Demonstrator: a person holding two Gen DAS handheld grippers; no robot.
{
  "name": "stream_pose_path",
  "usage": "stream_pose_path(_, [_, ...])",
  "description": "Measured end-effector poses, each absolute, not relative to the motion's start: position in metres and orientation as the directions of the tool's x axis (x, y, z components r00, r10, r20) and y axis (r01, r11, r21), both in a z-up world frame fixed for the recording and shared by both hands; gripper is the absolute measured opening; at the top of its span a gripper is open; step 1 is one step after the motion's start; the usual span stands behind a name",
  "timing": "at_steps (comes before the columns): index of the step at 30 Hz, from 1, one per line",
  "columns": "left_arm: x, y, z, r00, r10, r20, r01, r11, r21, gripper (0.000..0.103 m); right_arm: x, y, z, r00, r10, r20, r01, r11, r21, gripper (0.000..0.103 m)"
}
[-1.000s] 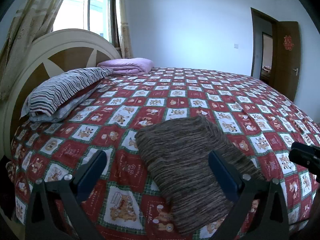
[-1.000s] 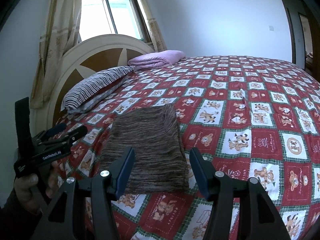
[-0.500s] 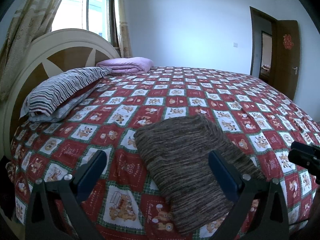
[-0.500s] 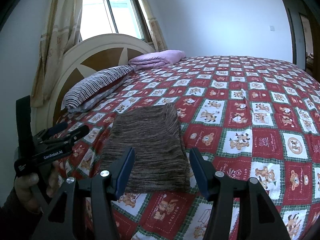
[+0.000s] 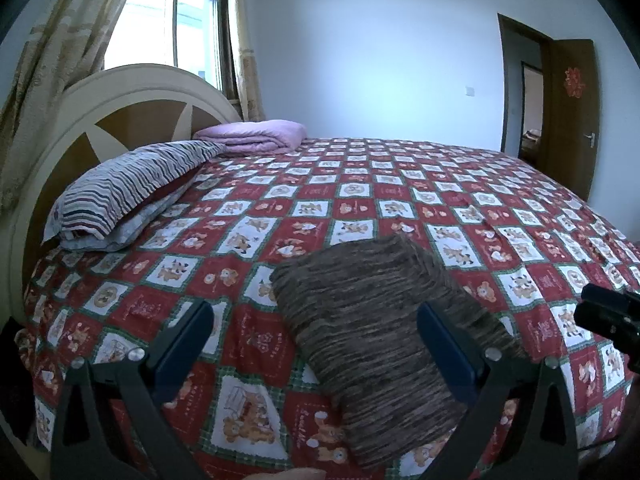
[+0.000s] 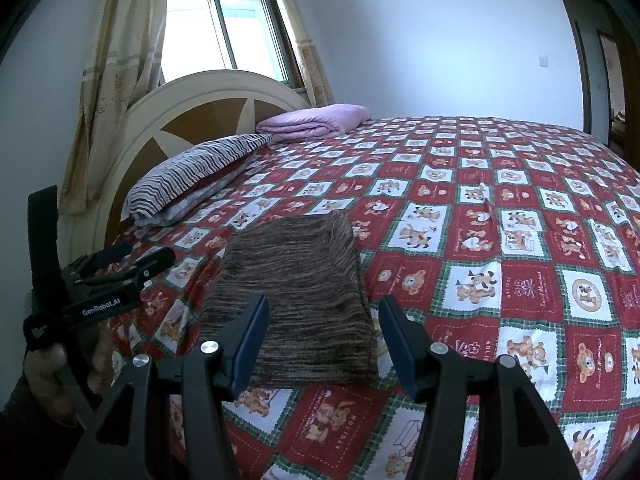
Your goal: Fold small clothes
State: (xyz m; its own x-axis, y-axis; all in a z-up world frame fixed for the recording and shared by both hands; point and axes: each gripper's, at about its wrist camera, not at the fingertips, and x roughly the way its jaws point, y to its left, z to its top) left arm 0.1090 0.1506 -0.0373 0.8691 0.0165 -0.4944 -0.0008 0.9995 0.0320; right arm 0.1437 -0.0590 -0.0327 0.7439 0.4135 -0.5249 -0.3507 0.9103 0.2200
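where both tongs (image 5: 314, 334) (image 6: 322, 330) gape empty, folded brown knit (image 5: 384, 320) on teddy-check bedspread (image 5: 400, 184), striped pillow (image 5: 132, 188), window (image 6: 224, 32), door (image 5: 572, 116)

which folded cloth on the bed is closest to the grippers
The brown knit, lying just ahead of both open grippers; the purple blanket sits far back by the headboard.

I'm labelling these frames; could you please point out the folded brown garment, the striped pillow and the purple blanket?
garment (image 6: 296, 288), right wrist view, middle of its top face.
pillow (image 5: 132, 188), left wrist view, middle of its striped top.
blanket (image 6: 316, 122), right wrist view, middle of the folded stack.
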Motion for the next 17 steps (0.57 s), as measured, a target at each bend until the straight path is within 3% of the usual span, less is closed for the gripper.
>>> stream_pose_path(17, [0.1145, 0.1555, -0.0412, 0.859, 0.026, -0.511, -0.007, 0.999, 0.038, 0.103, 0.1447, -0.0590, -0.0350, 0.737, 0.411, -0.536, -0.352, 0.911, 0.214, 0.058])
